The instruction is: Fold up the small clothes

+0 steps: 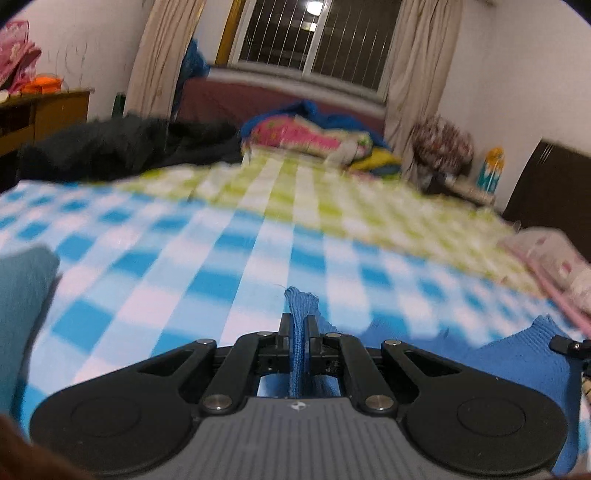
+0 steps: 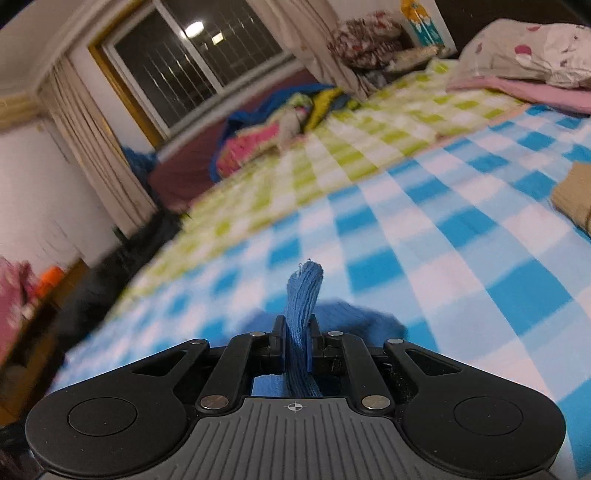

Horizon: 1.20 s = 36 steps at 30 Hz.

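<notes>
Bedroom setting: a bed [image 1: 207, 258] spread with a blue-and-white checked sheet served as my working surface. Nearest my cameras, the left gripper [image 1: 298, 326] had its jaws closed on a bunched edge of the blue knitted garment [image 1: 517, 354], and the right gripper [image 2: 298, 328] likewise pinched a ribbed blue edge between its pads. In the left view the garment's body hung between the two tools, just above the near edge of the sheet; the right gripper's tip showed at that view's right side. I judged the task early: both corners secured and lifted, no fold yet laid, flattening and stacking left. Further out, a teal cloth [image 1: 22, 295] lay at the left edge and a tan item [image 2: 576, 195] at the right. Beyond, a green-checked section [image 1: 332, 192], piled bedding [image 1: 303, 133] and a window [image 1: 314, 33].
</notes>
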Tool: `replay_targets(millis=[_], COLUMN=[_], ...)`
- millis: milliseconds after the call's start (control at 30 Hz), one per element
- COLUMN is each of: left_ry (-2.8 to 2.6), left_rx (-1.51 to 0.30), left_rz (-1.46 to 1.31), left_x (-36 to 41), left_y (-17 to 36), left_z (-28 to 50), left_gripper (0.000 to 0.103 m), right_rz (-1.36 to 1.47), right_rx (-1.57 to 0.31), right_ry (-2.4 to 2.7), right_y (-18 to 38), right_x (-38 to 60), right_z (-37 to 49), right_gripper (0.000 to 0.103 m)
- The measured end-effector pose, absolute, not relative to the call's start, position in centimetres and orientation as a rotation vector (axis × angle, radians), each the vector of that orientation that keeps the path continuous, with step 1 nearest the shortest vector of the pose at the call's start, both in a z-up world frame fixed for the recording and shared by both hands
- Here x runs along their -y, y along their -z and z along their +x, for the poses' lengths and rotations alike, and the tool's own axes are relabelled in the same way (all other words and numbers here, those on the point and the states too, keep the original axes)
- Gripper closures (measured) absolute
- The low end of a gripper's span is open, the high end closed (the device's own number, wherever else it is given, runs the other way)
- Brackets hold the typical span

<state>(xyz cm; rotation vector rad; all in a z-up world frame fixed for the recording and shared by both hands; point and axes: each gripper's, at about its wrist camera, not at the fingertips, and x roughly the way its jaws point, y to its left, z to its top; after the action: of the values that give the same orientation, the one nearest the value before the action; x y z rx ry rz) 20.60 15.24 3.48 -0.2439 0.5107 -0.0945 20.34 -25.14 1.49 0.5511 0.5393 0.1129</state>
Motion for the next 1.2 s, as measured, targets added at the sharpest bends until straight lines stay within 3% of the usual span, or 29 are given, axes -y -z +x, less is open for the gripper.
replay_targets(millis=[167, 233, 300, 433, 567, 633, 700, 767, 933, 1000, 1033, 1200], left_ry=[0.044, 0.033, 0.003, 0.04, 0.04, 0.066, 0.102, 0.116, 0.103, 0.113, 0.112, 0.12], left_rx=[-0.385, -0.43, -0.523, -0.62, -0.581, -0.565, -0.556, -0.566, -0.667, -0.658, -0.654, -0.675], left_rz=[-0.25, -0.265, -0.237, -0.257, -0.196, -0.191, -0.181, -0.151, -0.142, -0.137, -0.128, -0.128], left_x=[-16.1, -16.4, -16.0, -15.7, -14.8, -14.4, -14.0, -13.4, -12.7, -12.5, -12.3, -12.4], left_y=[-4.7, -3.3, -0.8, 1.5, 0.4, -0.2, -0.6, -0.4, 1.2, 1.0, 0.8, 0.5], left_z=[19.1, 19.8, 21.0, 20.4, 19.2, 19.0, 18.9, 19.2, 20.6, 20.4, 20.4, 21.2], left_gripper=[0.094, 0.094, 0.094, 0.094, 0.09, 0.083, 0.062, 0.054, 0.058, 0.077, 0.079, 0.08], right_rz=[0.604, 0.596, 0.537, 0.463, 0.506, 0.495, 0.498, 0.492, 0.485, 0.486, 0.483, 0.456], right_rx=[-0.376, -0.333, -0.383, -0.662, -0.629, -0.629, -0.629, -0.631, -0.671, -0.675, -0.676, -0.679], right_ry=[-0.146, -0.133, -0.089, 0.002, -0.026, -0.035, -0.055, -0.07, -0.093, -0.104, -0.108, -0.124], right_y=[-4.3, -4.1, -2.5, 2.5, 2.0, 1.7, 1.5, 1.7, 2.2, 2.2, 2.2, 1.8], right_x=[25.8, 25.9, 25.4, 24.9, 25.8, 25.7, 25.5, 25.4, 25.2, 25.4, 25.4, 25.0], right_z=[18.0, 17.3, 18.0, 21.6, 21.2, 21.5, 21.5, 21.6, 21.5, 21.5, 21.5, 21.7], right_gripper=[0.093, 0.093, 0.093, 0.092, 0.088, 0.088, 0.086, 0.083, 0.083, 0.083, 0.083, 0.083])
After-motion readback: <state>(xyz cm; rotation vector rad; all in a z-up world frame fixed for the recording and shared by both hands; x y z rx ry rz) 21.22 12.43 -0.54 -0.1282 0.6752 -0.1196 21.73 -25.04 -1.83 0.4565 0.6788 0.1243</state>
